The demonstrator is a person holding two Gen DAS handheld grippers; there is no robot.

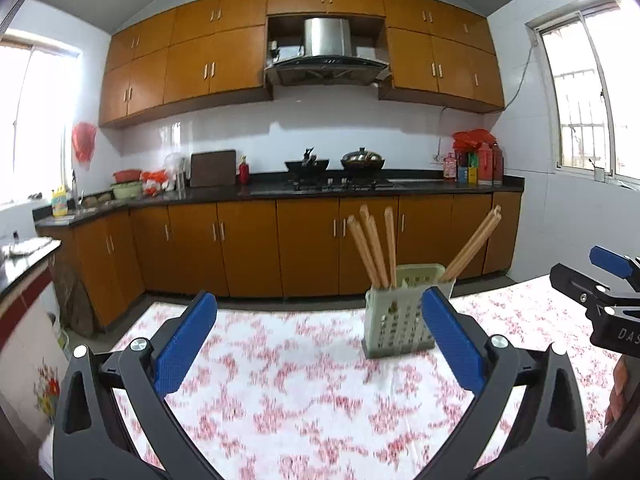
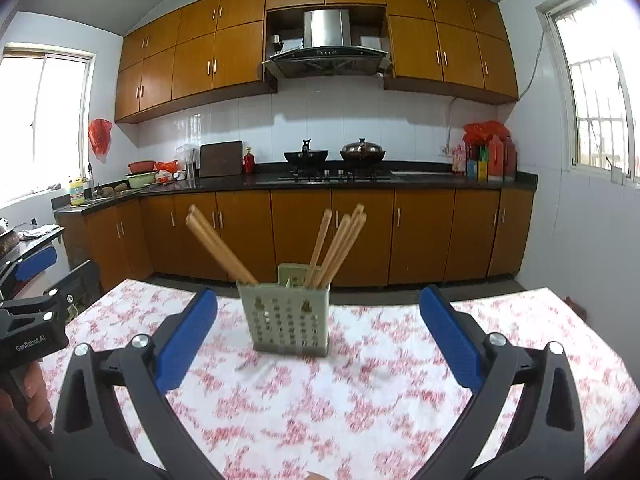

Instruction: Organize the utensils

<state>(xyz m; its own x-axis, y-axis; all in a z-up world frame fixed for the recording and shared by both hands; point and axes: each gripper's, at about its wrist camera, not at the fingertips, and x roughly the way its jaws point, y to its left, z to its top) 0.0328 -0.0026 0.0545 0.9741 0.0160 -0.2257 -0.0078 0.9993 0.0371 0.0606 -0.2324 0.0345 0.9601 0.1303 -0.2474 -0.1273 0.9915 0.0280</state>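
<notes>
The left gripper (image 1: 320,344) has its blue fingers (image 1: 184,344) spread wide, grasping nothing. The right gripper (image 2: 318,340) is likewise released and empty. The pale green holder (image 2: 288,312) stands upright at centre frame on the floral counter (image 2: 360,400), beyond both grippers, untouched, with wooden chopsticks (image 2: 336,244) leaning in it.

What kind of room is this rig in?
A home kitchen, most likely: gas stove with two pans under a range hood, wooden cabinets, and a chopstick holder on a floral-clothed table.
</notes>
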